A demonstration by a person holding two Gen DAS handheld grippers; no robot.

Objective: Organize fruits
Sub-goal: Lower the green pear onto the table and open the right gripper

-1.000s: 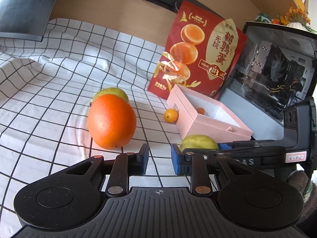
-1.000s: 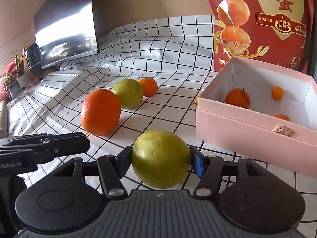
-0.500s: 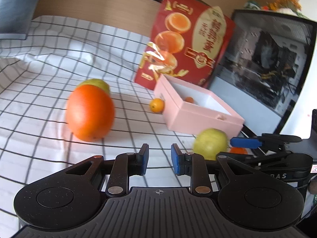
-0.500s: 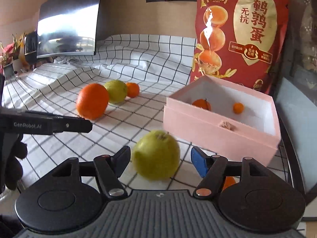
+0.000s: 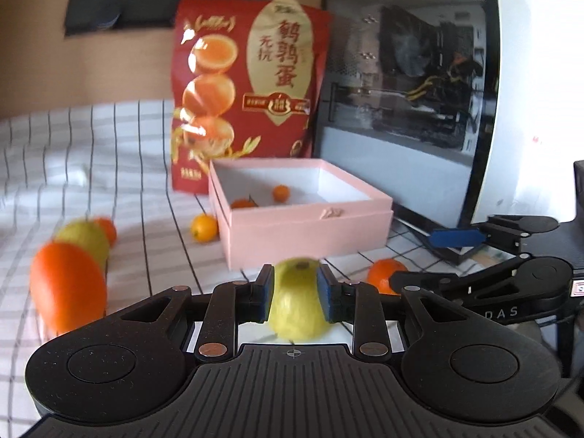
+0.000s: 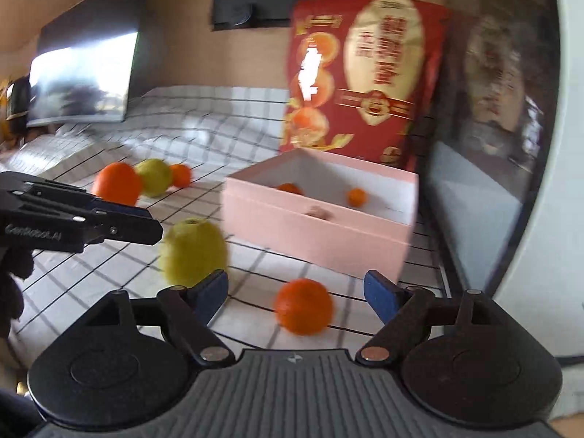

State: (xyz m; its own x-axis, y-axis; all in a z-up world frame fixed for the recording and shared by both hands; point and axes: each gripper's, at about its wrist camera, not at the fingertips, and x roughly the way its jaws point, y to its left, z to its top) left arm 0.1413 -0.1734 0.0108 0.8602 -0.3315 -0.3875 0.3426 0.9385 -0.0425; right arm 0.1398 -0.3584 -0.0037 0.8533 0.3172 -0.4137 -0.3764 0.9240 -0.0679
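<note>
A yellow-green fruit (image 5: 297, 299) (image 6: 193, 252) lies on the checked cloth in front of the pink box (image 5: 303, 233) (image 6: 314, 233). My left gripper (image 5: 295, 284) (image 6: 146, 222) has its jaws a narrow gap apart and opening. The fruit shows just beyond its fingertips, and the pads do not press on it. My right gripper (image 6: 295, 284) (image 5: 430, 259) is wide and still opening. A small tangerine (image 6: 303, 306) (image 5: 385, 273) rests on the cloth between its fingers, untouched. Two small oranges (image 5: 281, 192) lie inside the box.
A big orange (image 5: 67, 286), a second yellow-green fruit (image 5: 85, 242) and a small orange (image 5: 107, 230) sit at the left. A kumquat (image 5: 204, 228) lies beside the box. Behind stand a red snack bag (image 5: 252, 91), a glass-sided computer case (image 5: 408, 91) and a monitor (image 6: 80, 76).
My right gripper let go of the yellow-green fruit, widened and swung right over the tangerine. My left gripper swung right until the fruit sits ahead of its fingers.
</note>
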